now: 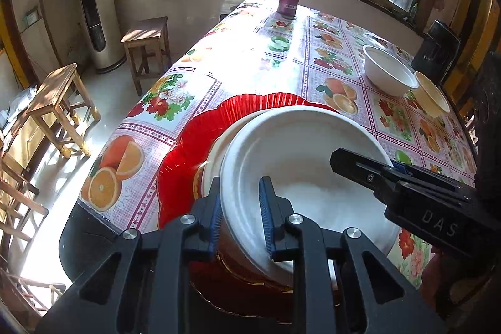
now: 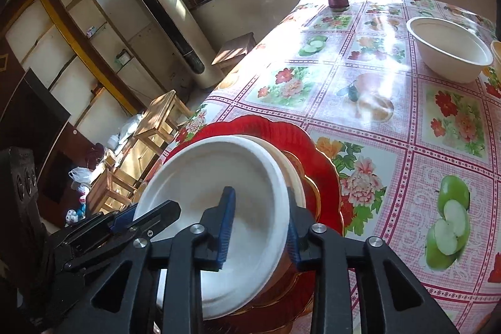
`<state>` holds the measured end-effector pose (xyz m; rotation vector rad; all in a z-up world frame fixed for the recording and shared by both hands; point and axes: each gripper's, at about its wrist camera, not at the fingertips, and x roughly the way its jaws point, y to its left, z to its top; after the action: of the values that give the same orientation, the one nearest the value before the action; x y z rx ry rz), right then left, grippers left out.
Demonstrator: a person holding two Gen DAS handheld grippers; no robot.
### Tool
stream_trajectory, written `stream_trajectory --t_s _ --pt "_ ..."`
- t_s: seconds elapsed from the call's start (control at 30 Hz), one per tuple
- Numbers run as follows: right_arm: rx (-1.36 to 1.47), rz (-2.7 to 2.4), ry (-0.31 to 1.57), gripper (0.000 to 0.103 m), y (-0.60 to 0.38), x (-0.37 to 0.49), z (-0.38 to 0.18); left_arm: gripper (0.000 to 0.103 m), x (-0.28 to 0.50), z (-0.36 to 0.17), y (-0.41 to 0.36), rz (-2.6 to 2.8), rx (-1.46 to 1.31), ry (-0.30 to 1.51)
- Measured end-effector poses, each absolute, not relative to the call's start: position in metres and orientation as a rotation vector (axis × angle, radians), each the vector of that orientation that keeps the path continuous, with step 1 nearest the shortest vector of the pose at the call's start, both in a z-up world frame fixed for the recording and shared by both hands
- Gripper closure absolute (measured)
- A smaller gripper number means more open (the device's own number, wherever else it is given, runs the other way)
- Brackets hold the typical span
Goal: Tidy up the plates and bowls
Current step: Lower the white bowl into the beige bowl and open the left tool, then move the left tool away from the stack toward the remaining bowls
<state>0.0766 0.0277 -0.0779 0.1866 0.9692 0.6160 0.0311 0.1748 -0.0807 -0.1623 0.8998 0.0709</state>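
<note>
Straddling the near rim of the white plate (image 1: 300,152), the left gripper (image 1: 239,215) has its blue pads on either side of that rim, apparently just clear of it. The plate rests on a stack over the red plate (image 1: 188,146) at the worktop (image 1: 244,58) edge. The right gripper (image 2: 260,227) straddles the opposite rim, jaws parted. Two bowls (image 1: 388,69) sit well apart to the right.

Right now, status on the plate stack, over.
Left tool astride white plate rim, grip unclear. Right tool open around opposite rim. Plate atop red plates. Two bowls beyond, clear.
</note>
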Motion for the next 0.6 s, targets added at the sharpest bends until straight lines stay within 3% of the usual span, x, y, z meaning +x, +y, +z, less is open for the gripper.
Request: stream_trajectory --t_s 0.1,0.17,0.2,0.23,0.43,0.53,0.6 --pt "0.195 0.656 0.917 0.042 0.026 0.07 -0.07 0.077 0.028 -0.078 0.177 0.067 -0.19 0.883" --pt "0.176 0.656 0.863 0.029 0.024 0.065 -0.062 0.06 0.024 -0.072 0.176 0.081 -0.181 0.849" --pt "0.171 0.651 0.83 0.025 0.02 0.063 -0.058 0.04 0.022 -0.068 0.175 0.094 -0.175 0.824" --pt "0.176 0.654 0.795 0.025 0.016 0.061 -0.053 0.03 0.019 -0.064 0.175 0.102 -0.175 0.793" --pt "0.245 0.606 0.663 0.015 -0.029 0.058 -0.024 0.024 0.004 -0.034 0.167 0.147 -0.161 0.638" --pt "0.265 0.562 0.615 0.003 -0.061 0.057 -0.007 0.019 -0.005 -0.019 0.156 0.148 -0.144 0.56" --pt "0.286 0.543 0.586 0.0 -0.084 0.057 0.005 0.019 -0.008 -0.01 0.145 0.123 -0.129 0.516"
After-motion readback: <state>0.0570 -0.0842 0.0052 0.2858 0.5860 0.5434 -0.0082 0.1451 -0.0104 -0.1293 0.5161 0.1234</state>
